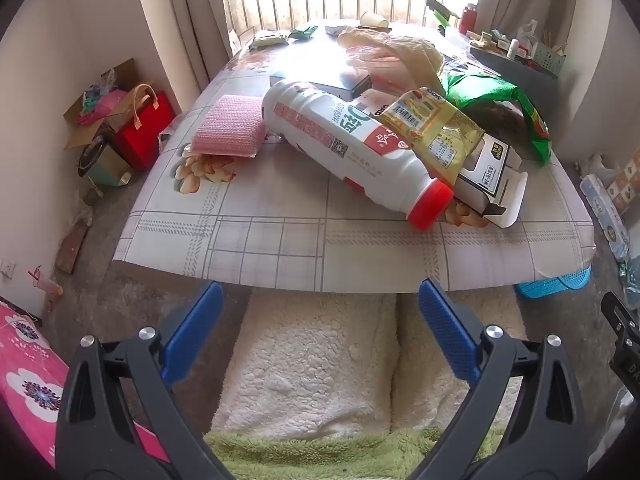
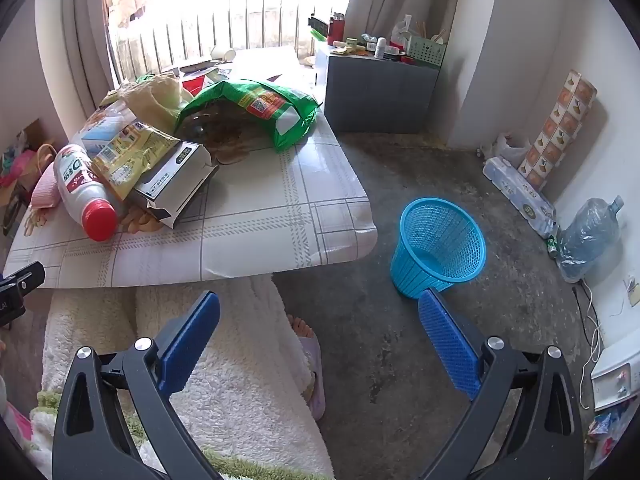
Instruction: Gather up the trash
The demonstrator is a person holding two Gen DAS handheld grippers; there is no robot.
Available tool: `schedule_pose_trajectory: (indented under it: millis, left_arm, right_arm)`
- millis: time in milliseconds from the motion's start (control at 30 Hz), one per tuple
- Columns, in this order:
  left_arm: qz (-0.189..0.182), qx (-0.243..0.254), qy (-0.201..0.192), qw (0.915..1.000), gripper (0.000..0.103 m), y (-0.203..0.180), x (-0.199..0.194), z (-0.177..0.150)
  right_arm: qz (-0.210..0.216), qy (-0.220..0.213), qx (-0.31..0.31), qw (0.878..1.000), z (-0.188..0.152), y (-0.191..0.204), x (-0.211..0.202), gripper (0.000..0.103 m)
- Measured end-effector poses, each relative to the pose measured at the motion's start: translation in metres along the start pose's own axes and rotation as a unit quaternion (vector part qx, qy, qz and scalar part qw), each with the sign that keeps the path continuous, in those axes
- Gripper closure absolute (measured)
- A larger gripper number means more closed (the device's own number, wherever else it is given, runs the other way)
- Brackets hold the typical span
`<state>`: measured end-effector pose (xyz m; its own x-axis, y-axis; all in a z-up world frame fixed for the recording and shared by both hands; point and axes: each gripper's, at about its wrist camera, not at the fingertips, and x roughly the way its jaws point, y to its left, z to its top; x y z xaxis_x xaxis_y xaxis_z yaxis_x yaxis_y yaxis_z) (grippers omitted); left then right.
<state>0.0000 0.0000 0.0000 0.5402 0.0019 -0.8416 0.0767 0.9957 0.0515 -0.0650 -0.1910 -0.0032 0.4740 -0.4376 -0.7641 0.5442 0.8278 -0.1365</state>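
Note:
Trash lies piled on a low table (image 1: 280, 248): a white bottle with a red cap (image 1: 352, 148) on its side, a yellow wrapper (image 1: 432, 128), an open carton (image 1: 492, 176), a green bag (image 1: 500, 96) and a beige plastic bag (image 1: 400, 52). The same bottle (image 2: 82, 192), yellow wrapper (image 2: 132, 152) and green bag (image 2: 260, 108) show in the right wrist view. A blue mesh basket (image 2: 438, 240) stands empty on the floor to the right of the table. My left gripper (image 1: 320, 292) is open and empty, short of the table's near edge. My right gripper (image 2: 320, 304) is open and empty above the floor.
A pink sponge (image 1: 228, 128) lies left of the bottle. A paper cup (image 1: 372, 20) and small packets sit at the far end. A grey cabinet (image 2: 376, 88) stands behind the table. A red bag (image 1: 144, 128) and boxes are on the floor at left. Fleece-covered legs (image 1: 312, 360) are below the grippers.

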Motion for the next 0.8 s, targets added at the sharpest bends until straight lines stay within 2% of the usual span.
schedule_pose_trajectory:
  millis: [800]
  left_arm:
    - [0.001, -0.001, 0.002, 1.0000, 0.009, -0.0016, 0.0032, -0.0023]
  right_arm:
    - [0.004, -0.002, 0.006, 1.000, 0.0007, -0.0031, -0.0032, 0.006]
